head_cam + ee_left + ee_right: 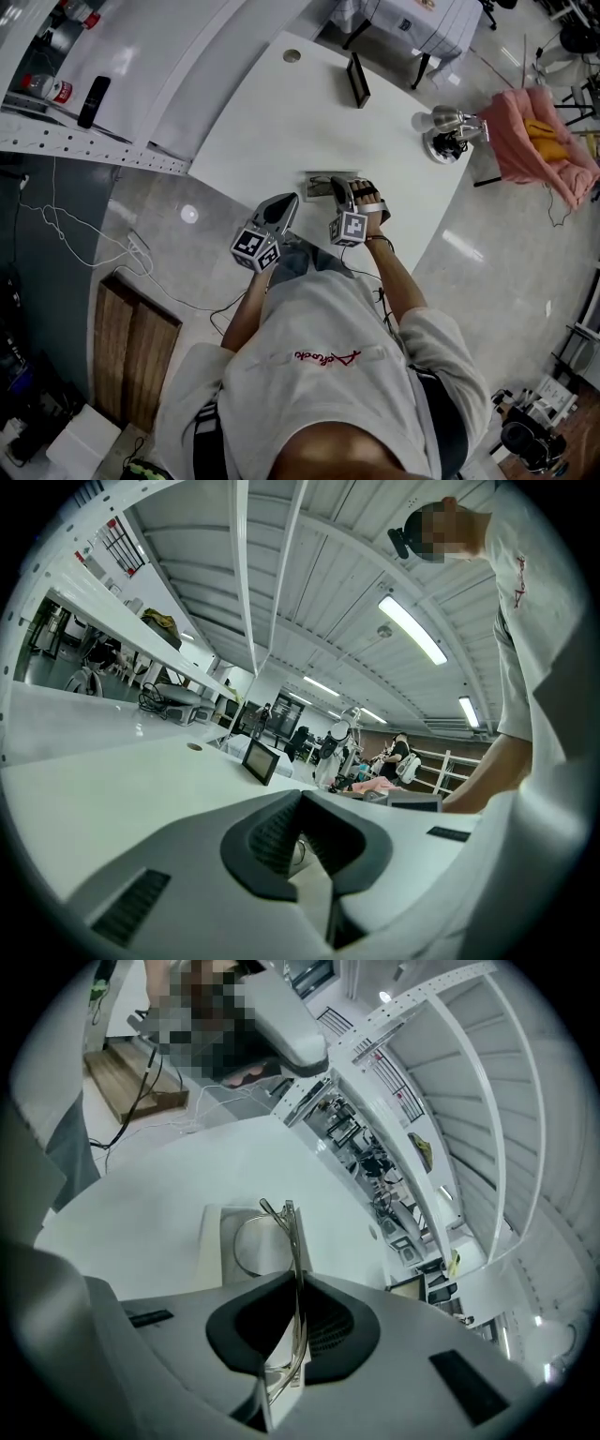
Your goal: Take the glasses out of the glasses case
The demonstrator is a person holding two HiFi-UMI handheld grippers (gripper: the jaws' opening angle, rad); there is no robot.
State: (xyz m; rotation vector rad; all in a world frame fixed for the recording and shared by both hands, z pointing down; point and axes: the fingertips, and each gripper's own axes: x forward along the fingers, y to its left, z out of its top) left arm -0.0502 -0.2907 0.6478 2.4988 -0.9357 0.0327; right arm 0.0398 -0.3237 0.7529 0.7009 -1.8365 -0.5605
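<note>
The right hand-held gripper (298,1277) has its jaws pinched narrow on the glasses (280,1215), gripping the folded frame edge-on between the pads. The glasses run straight out ahead of it, their long axis along the line it points, down and away toward the bench (281,112). The far end, with the round of a lens, hangs over the open case (212,1246). I cannot tell from here whether that end touches the case lining or has just cleared it.

The case sits at the near edge of the bench, directly below and ahead of the right gripper. The left hand-held gripper (284,203) is just beside the case's left end. Its jaws are together with nothing between them, and it points nearly level across the bench. I cannot see it touching the case.

The right hand has the glasses, so the next move looks to be its own: carry them up and back along that same line, so the far end comes over the case rim without snagging. The grip is on a thin edge, so a twist could let the frame swing.
</note>
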